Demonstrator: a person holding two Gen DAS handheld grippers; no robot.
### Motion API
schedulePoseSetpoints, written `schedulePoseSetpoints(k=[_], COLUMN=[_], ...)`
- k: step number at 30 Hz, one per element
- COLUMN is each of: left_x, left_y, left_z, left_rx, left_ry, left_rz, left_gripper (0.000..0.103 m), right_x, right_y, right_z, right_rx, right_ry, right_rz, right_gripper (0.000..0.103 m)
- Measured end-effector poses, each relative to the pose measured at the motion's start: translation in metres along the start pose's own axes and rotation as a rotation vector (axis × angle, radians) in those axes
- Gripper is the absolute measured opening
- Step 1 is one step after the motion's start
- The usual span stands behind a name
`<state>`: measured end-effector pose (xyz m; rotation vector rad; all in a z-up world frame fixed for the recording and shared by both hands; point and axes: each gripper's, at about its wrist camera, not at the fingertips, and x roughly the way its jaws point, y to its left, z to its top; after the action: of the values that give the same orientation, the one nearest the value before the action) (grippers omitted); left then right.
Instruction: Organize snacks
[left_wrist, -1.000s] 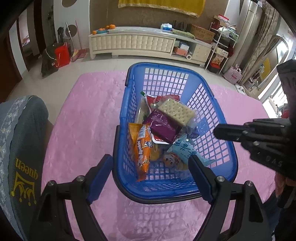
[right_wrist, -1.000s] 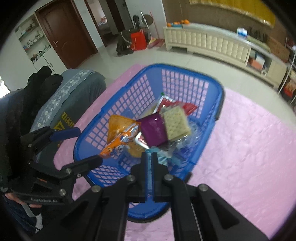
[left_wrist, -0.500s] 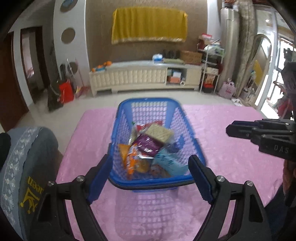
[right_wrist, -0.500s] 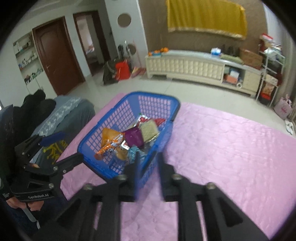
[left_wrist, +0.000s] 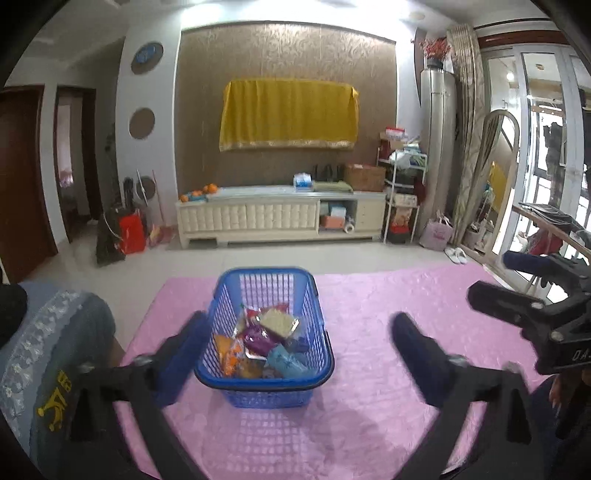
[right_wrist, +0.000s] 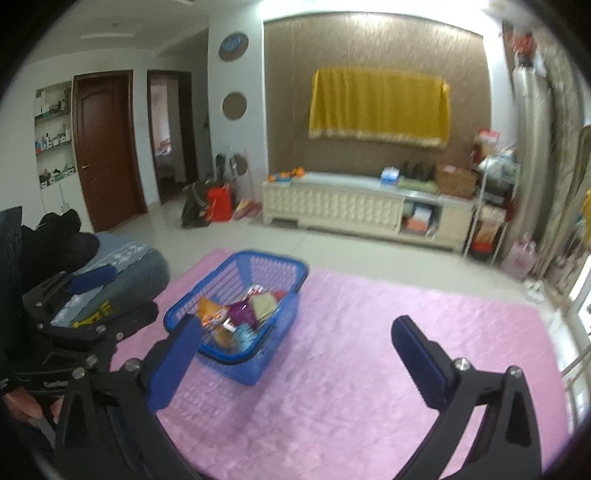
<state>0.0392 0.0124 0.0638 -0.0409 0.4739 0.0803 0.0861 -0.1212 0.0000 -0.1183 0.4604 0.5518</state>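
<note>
On pink cloth (left_wrist: 369, 424): 1 blue basket (left_wrist: 264, 384), snack packets (left_wrist: 258, 339) inside. Left gripper (left_wrist: 295, 354) and right gripper (right_wrist: 295, 354): jaws opening, nothing between them; both have drawn back and up from the basket. Sorting appears finished.

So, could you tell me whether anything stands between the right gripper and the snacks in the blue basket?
Only the blue basket's own mesh wall and rim. The snacks lie inside, uncovered from above. The right gripper, opening and empty, is pulled back over bare pink cloth.
</note>
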Motion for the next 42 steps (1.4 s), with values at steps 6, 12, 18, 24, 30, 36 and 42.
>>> schedulePoseSetpoints(k=[6, 12, 18, 24, 30, 36, 42], left_x=[-0.028, -0.045, -0.044, -0.045, -0.05, -0.055, -0.054], left_y=[-0.008, -0.017, -0.018, -0.016, -0.013, -0.015, -0.016], left_z=[0.007, 0.009, 0.005, 0.003, 0.001, 0.001, 0.0], left_rx=[0.0, 0.029, 0.02, 0.013, -0.01, -0.008, -0.014], left_ry=[-0.04, -0.059, -0.045, -0.034, -0.028, -0.035, -0.031], left_rz=[-0.027, -0.044, -0.055, -0.066, -0.085, -0.087, -0.097], left_gripper=[0.103, 0.103, 0.103, 0.103, 0.103, 0.103, 0.103], right_x=[-0.033, -0.048, -0.053, -0.06, -0.063, -0.064, -0.065], right_y=[0.005, 0.006, 0.012, 0.014, 0.017, 0.019, 0.019], right_z=[0.003, -0.003, -0.011, -0.013, -0.014, -0.013, -0.012], right_rx=[-0.005, 0.044, 0.04, 0.036, 0.031, 0.037, 0.047], right_ry=[-0.084, -0.099, -0.099, -0.11, -0.115, -0.113, -0.111], right_rz=[-0.028, -0.032, -0.022, -0.029, -0.042, -0.045, -0.041], right_gripper=[0.103, 0.103, 0.103, 0.103, 0.103, 0.103, 0.103])
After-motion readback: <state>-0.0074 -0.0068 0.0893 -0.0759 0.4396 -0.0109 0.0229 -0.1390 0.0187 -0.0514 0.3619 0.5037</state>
